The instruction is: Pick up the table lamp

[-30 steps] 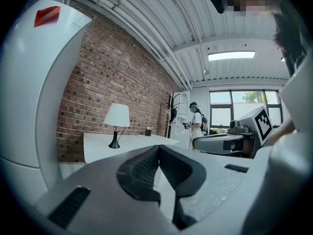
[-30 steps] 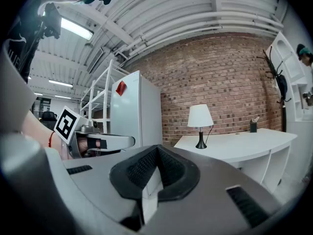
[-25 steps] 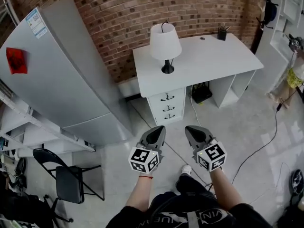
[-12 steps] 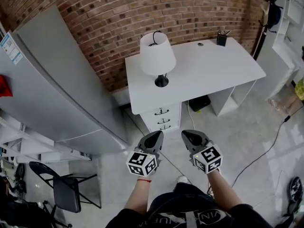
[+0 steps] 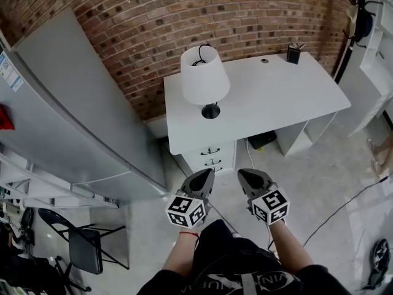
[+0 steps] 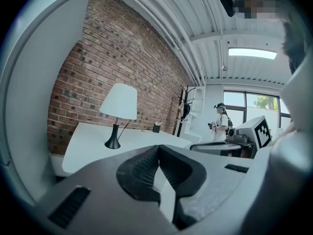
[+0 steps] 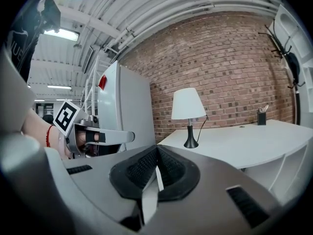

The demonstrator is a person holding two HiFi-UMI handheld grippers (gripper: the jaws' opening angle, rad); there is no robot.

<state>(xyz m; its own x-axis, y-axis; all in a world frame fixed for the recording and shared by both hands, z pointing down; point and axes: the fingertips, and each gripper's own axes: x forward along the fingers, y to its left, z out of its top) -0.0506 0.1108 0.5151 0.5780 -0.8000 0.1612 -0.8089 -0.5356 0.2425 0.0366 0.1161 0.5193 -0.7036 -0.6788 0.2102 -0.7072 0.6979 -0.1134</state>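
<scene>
The table lamp, white shade on a black stem and base, stands upright on the left part of a white desk against the brick wall. It also shows in the left gripper view as the lamp and in the right gripper view as the lamp. My left gripper and right gripper are side by side, well short of the desk and over the floor. Both are shut with nothing between the jaws, and both point toward the desk.
A tall grey fridge stands left of the desk. The desk has a drawer unit beneath the lamp and a black pen holder at its far edge. A folding chair stands lower left. A person stands far off by the windows.
The desk and lamp have grown larger and shifted in the head view as I moved toward them. Both grippers stayed shut and side by side.
</scene>
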